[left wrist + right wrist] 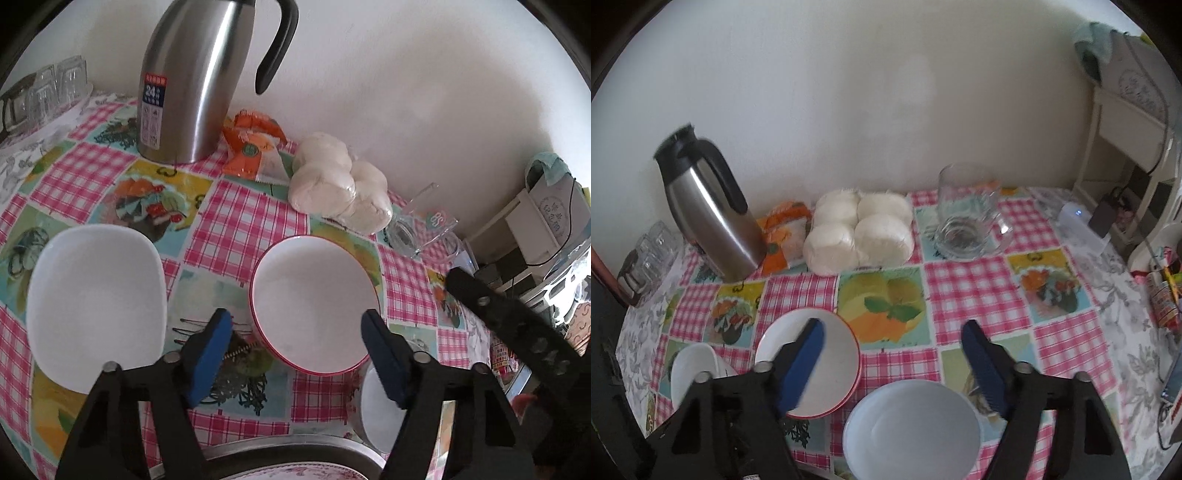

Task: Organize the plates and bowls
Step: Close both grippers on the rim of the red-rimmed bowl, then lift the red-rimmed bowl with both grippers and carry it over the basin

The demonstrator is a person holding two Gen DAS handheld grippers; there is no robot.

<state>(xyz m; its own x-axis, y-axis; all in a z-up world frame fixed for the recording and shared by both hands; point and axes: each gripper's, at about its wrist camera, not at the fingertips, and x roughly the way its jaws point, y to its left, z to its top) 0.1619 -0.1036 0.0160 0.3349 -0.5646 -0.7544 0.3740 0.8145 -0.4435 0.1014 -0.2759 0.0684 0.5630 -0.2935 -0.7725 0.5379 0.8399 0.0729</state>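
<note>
The red-rimmed plate (314, 302) lies straight ahead of the left gripper (295, 354), its near rim between and just past the two blue pads, so a short forward reach would put the jaws over that edge; being round, it has no long axis to line up with. The left jaws are spread wide and grasp nothing. The right gripper (894, 363), likewise spread and empty, hangs above a plain white bowl (912, 428) at the near edge of the table (979, 284), with the red-rimmed plate off to its left, so I judge the left hand the nearer one for the plate. The plate is shallow, glossy white inside, empty and flat on the checked cloth. Leftward sits a squarish white bowl (96, 306); a steel thermos (192, 81) and wrapped buns (340, 181) stand at the far edge.
</note>
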